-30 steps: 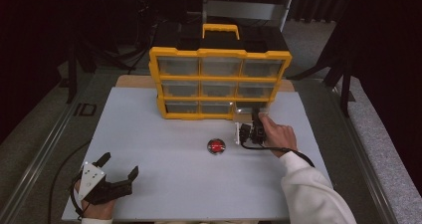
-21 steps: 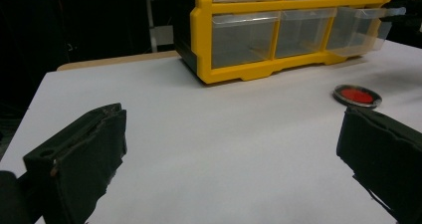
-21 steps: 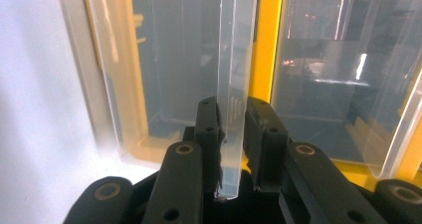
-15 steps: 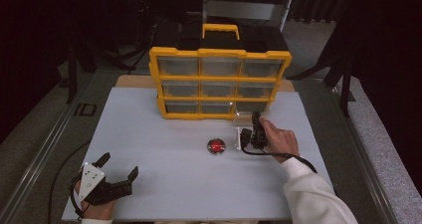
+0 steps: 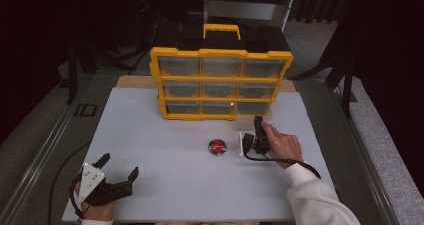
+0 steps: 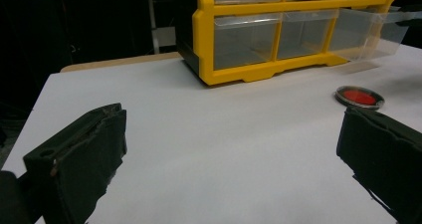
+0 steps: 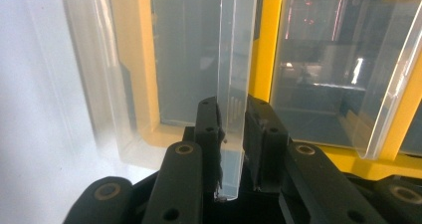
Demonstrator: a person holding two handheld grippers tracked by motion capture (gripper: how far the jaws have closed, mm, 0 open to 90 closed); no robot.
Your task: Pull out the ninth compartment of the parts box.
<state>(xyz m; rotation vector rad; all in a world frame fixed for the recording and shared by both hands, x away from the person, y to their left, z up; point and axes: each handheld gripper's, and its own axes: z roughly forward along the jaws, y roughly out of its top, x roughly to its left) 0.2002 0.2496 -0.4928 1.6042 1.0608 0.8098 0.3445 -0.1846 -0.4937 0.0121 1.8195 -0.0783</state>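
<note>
— Pulled a little farther out, the drawer (image 5: 248, 116) is now sticking toward the near counter (image 5: 165, 155) edge from the bottom right slot of the cabinet (image 5: 220, 82), and the right claw (image 5: 248, 144) is sitting a touch nearer the person than a second ago.

— Is that claw gripping anything?

— Yes. In the right gripper view its jaws are clamping the clear front lip of the drawer (image 7: 231, 84), one pad on each side, so the right claw (image 7: 233, 129) is grasping the drawer.

— And the left one?

— The left claw (image 5: 118, 176) is resting well in front of the cabinet, toward its left, near the counter's front edge. Its jaws are standing wide apart, released, with nothing between them.

— Anything else lying around?

— A red disc (image 5: 217, 146) is lying flat on the counter in front of the cabinet, just left of the right claw. From the left gripper view the disc (image 6: 359, 96) is showing beyond the jaw on that view's right side, with the drawer (image 6: 368, 32) jutting out of the cabinet (image 6: 239, 74) behind it.
</note>
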